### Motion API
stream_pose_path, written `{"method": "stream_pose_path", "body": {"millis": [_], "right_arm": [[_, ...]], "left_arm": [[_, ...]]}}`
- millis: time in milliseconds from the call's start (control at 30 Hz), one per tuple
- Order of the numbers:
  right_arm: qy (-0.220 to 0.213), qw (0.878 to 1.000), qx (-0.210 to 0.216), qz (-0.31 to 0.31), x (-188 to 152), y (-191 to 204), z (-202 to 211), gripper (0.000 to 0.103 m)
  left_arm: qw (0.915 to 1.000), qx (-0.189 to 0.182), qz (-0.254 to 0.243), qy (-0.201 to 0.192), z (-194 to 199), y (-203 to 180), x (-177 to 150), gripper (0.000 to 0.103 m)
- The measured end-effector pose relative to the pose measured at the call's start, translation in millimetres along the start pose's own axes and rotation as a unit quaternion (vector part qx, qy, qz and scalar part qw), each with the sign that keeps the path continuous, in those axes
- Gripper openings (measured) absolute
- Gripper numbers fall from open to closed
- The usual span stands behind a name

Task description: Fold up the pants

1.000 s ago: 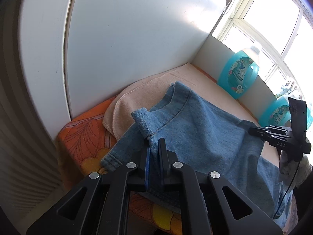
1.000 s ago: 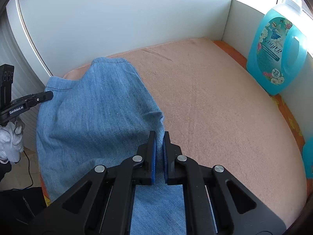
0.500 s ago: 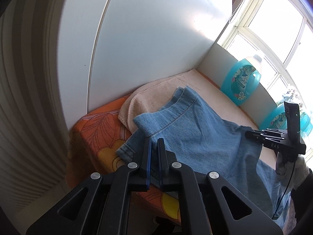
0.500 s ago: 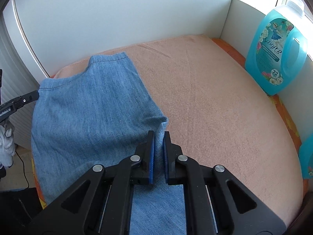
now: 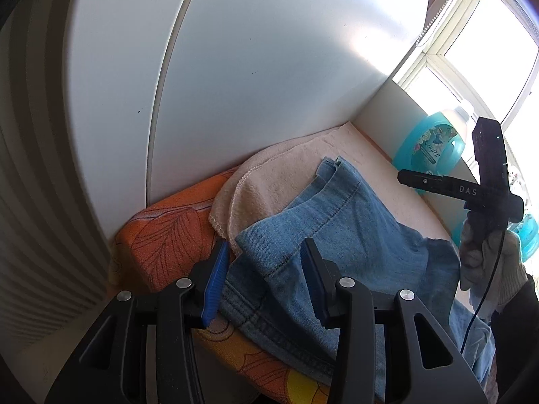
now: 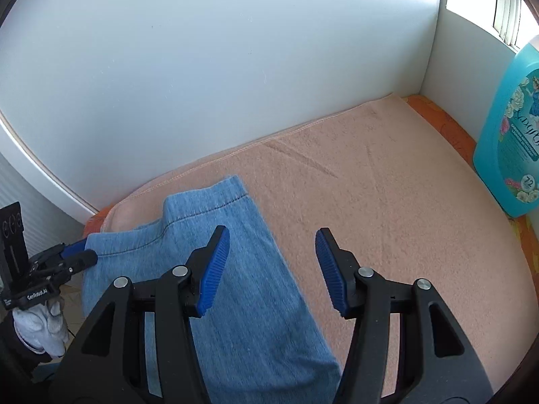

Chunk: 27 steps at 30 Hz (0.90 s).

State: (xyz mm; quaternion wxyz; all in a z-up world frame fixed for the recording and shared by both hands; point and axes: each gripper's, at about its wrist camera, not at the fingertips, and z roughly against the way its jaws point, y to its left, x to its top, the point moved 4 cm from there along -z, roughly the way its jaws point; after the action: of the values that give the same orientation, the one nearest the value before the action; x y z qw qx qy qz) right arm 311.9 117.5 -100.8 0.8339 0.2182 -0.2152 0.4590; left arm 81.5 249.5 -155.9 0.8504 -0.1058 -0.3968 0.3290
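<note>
The blue denim pants [image 5: 353,245] lie on the peach towel [image 5: 283,171], hems toward the back wall, the near part hanging over the front edge. My left gripper [image 5: 264,262] is open, its jaws on either side of the pants' left hem corner without holding it. In the right wrist view the pants [image 6: 249,269] lie at the left of the towel [image 6: 387,202]. My right gripper [image 6: 273,256] is open and empty, raised above the pants' right edge. The right gripper also shows in the left wrist view [image 5: 404,179], held in a gloved hand.
An orange flowered cushion [image 5: 168,235] lies under the towel. White walls close the back and right sides. A turquoise detergent bottle [image 6: 512,134] stands at the right wall, and shows in the left wrist view [image 5: 427,144]. The left gripper appears at the left of the right wrist view [image 6: 75,256].
Both grippers were shut on the denim and have opened, letting the pants go. The right gripper has lifted and drawn back; the pants now lie flat on the towel.
</note>
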Motion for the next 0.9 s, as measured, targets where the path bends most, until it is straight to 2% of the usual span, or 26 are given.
{"method": "stream_pose_path", "body": {"millis": [100,167,300,333,367,400,533,667,767,833,900], "right_arm": [[0.015,0.999,0.030,-0.031,9.2,-5.8,-24.3,0.055],[0.024,0.998,0.050,-0.040,10.7,-3.4,-37.1,0.055],[0.035,0.997,0.062,-0.027,14.1,9.4,-55.2,0.053],[0.034,0.997,0.064,-0.023,13.6,13.2,-56.7,0.047],[0.036,0.997,0.068,-0.019,12.9,17.9,-57.5,0.026],[0.034,0.997,0.069,-0.013,12.4,22.6,-56.1,0.010],[0.005,0.998,0.052,0.017,15.0,38.8,-39.4,0.006],[-0.017,0.998,0.047,0.023,21.5,50.2,-30.0,0.006],[-0.007,0.999,0.041,0.019,25.3,54.4,-39.2,0.006],[-0.009,0.999,0.033,0.016,24.2,54.9,-36.2,0.008],[-0.016,0.999,0.020,0.024,27.0,47.1,-22.0,0.015]], "left_arm": [[0.9995,0.007,-0.027,-0.016,4.8,-6.7,0.6,0.011],[0.9991,0.005,-0.037,-0.021,7.9,-10.9,0.8,0.008],[0.9981,0.005,-0.053,-0.032,15.8,-16.1,-0.8,0.006],[0.9979,0.004,-0.054,-0.034,17.9,-16.3,-1.2,0.006],[0.9979,0.002,-0.054,-0.036,20.1,-16.0,-1.2,0.006],[0.9979,0.000,-0.053,-0.038,22.1,-15.7,-1.2,0.006],[0.9978,-0.006,-0.049,-0.044,31.7,-12.7,-1.8,0.006],[0.9973,0.007,-0.054,-0.049,37.7,-6.9,-5.7,0.006],[0.9976,0.020,-0.058,-0.032,31.0,-0.5,-10.0,0.006],[0.9976,0.028,-0.059,-0.023,27.3,3.4,-11.6,0.010],[0.9969,0.034,-0.068,-0.021,29.0,4.4,-11.5,0.012]]}}
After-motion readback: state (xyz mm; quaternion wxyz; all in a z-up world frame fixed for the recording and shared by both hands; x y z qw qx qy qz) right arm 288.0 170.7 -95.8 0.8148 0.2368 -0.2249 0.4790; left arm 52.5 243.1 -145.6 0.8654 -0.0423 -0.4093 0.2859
